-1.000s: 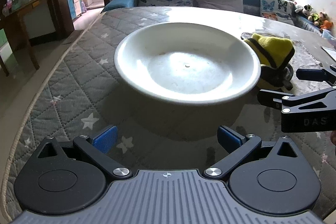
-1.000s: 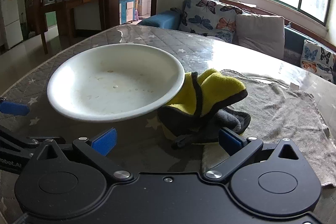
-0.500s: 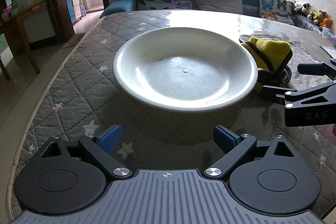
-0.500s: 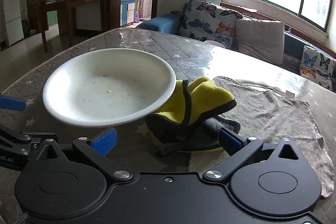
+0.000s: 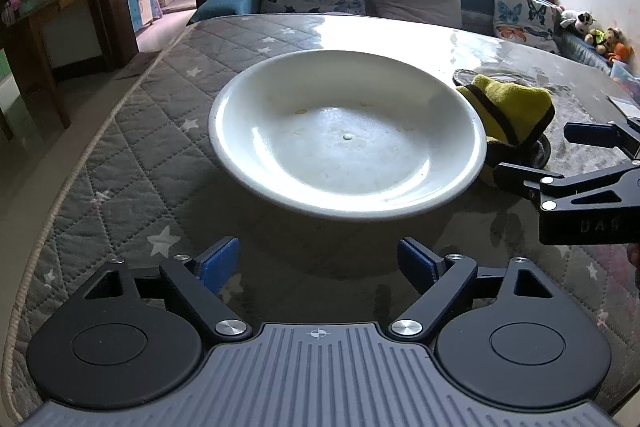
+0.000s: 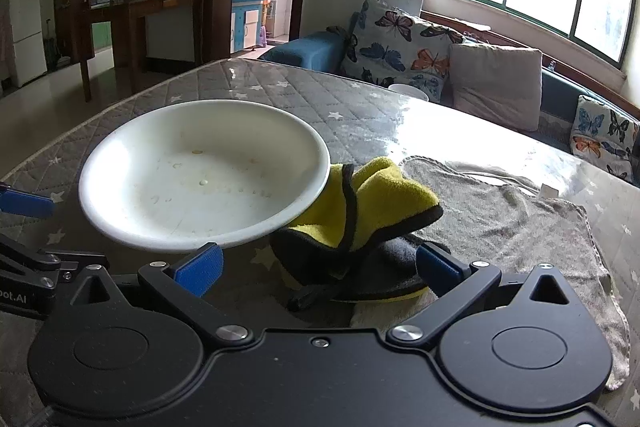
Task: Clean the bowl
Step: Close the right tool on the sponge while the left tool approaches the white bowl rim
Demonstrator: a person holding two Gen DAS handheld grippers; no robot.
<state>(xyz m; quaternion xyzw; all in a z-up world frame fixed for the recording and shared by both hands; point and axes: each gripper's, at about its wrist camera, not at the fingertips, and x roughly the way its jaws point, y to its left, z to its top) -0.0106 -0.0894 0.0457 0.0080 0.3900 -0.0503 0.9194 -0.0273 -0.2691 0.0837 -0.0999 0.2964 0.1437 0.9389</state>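
A shallow white bowl [image 5: 346, 135] with a few small crumbs and droplets sits on the quilted table; it also shows in the right wrist view [image 6: 204, 173]. A folded yellow and black cloth [image 6: 360, 211] lies against its right rim, seen too in the left wrist view [image 5: 510, 107]. My left gripper [image 5: 320, 263] is open and empty just short of the bowl's near rim. My right gripper [image 6: 320, 265] is open and empty, its fingers either side of the cloth's near edge. The right gripper's fingers [image 5: 520, 179] show at the right of the left wrist view.
A grey towel [image 6: 512, 211] lies spread right of the cloth. The table [image 5: 132, 163] has a grey star-quilted cover; its left edge curves close by. A sofa with butterfly cushions [image 6: 400, 39] stands behind the table.
Both grippers have risen and tilted down slightly, so the bowl sits lower and nearer in both views. The right gripper has edged closer to the cloth. Both stay open.
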